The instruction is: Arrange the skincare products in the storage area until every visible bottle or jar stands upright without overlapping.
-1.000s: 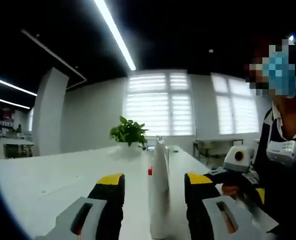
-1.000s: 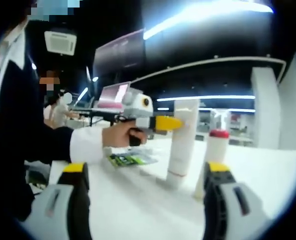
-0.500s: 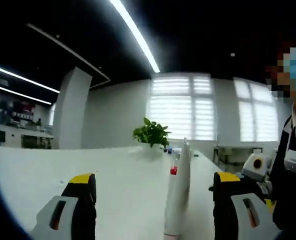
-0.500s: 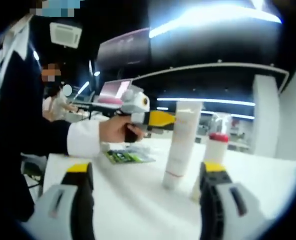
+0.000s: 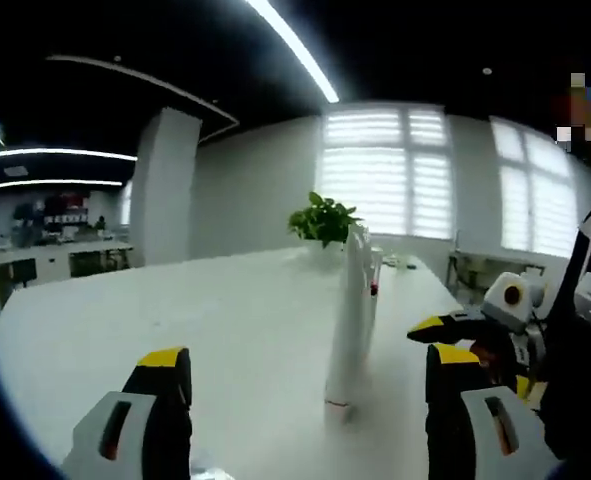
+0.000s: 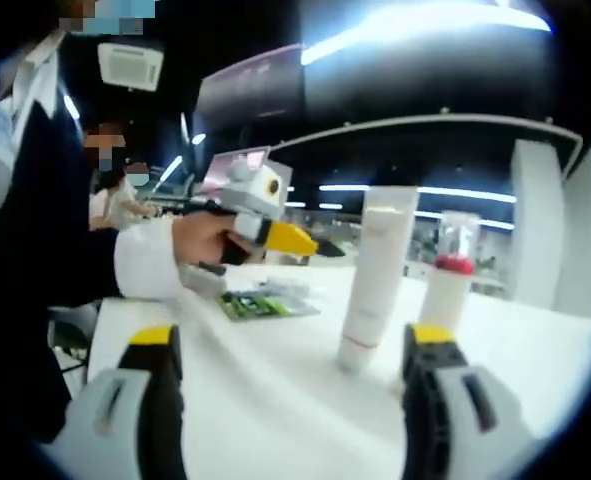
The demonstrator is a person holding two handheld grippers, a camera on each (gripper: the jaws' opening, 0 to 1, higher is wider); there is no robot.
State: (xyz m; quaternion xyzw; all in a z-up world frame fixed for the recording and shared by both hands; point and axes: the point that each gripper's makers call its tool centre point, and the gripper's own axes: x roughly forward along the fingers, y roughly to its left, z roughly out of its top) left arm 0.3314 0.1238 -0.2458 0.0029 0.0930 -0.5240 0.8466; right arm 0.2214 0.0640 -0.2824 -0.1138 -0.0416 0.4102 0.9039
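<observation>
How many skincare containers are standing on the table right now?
2: a tall white tube standing cap-down, and a red-collared bottle beside it. Others may be out of view.

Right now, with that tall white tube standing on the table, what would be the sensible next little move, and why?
Probably draw the left gripper back a little more. Its jaws are open and the white tube stands upright on the table, apart from the red-capped bottle. Both look upright with no overlap, so little seems left but to clear away.
</observation>
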